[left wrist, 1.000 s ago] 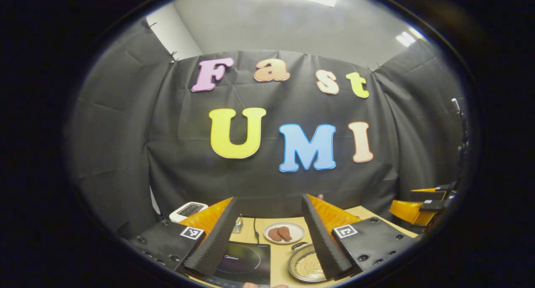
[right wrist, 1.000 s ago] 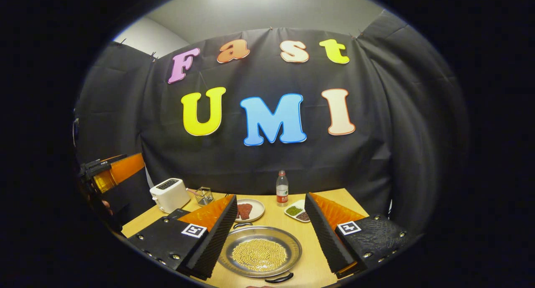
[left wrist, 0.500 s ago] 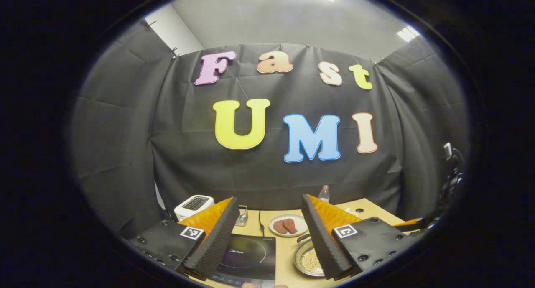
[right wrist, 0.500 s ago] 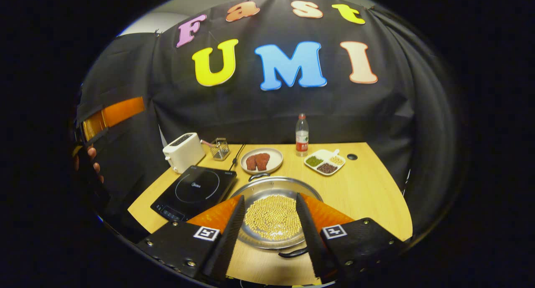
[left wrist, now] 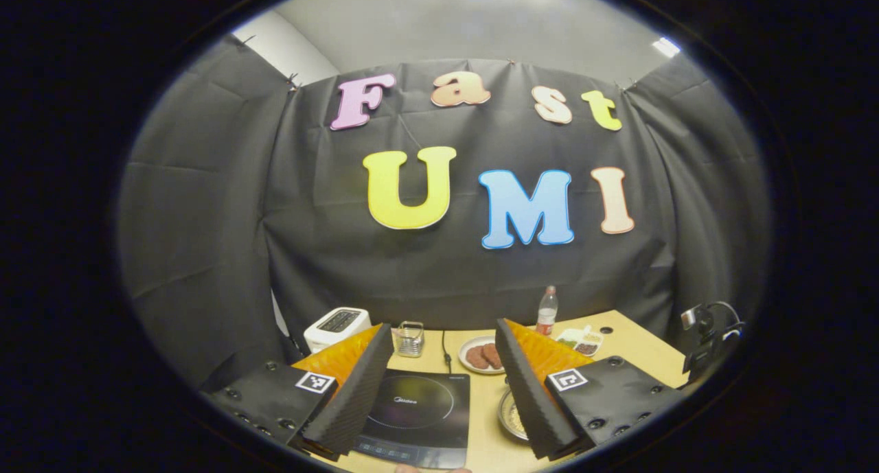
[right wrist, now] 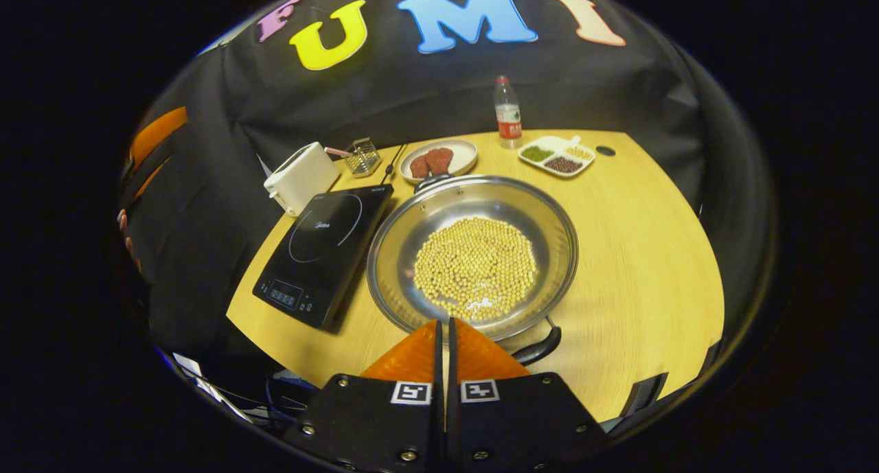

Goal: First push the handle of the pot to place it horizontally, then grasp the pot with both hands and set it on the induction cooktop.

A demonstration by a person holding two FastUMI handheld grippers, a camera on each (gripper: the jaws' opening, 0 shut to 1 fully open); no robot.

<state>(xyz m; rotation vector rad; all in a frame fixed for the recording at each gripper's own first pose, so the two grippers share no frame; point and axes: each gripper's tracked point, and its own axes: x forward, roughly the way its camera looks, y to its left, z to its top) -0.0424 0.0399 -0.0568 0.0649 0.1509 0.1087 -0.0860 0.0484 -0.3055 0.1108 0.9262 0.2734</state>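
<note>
A wide steel pot point(right wrist: 481, 202) holding yellow beans point(right wrist: 475, 267) stands on the wooden table, just right of the black induction cooktop point(right wrist: 323, 246). Its two dark handles sit at the far rim point(right wrist: 431, 180) and the near rim point(right wrist: 539, 348). My right gripper point(right wrist: 445, 322) is shut, its tips together over the pot's near rim, left of the near handle. My left gripper point(left wrist: 443, 325) is open, held high above the cooktop point(left wrist: 415, 418). Its right finger hides most of the pot point(left wrist: 511, 414).
At the back of the table stand a white toaster point(right wrist: 301, 176), a wire basket point(right wrist: 362, 157), a plate of meat point(right wrist: 438, 158), a water bottle point(right wrist: 507, 112) and a divided dish point(right wrist: 557, 156). A hand point(right wrist: 123, 233) shows at the left edge.
My right gripper's fingers have gone from wide open to shut, and it now looks down more steeply over the pot's near rim. The left gripper has shifted slightly, bringing more of the table into view.
</note>
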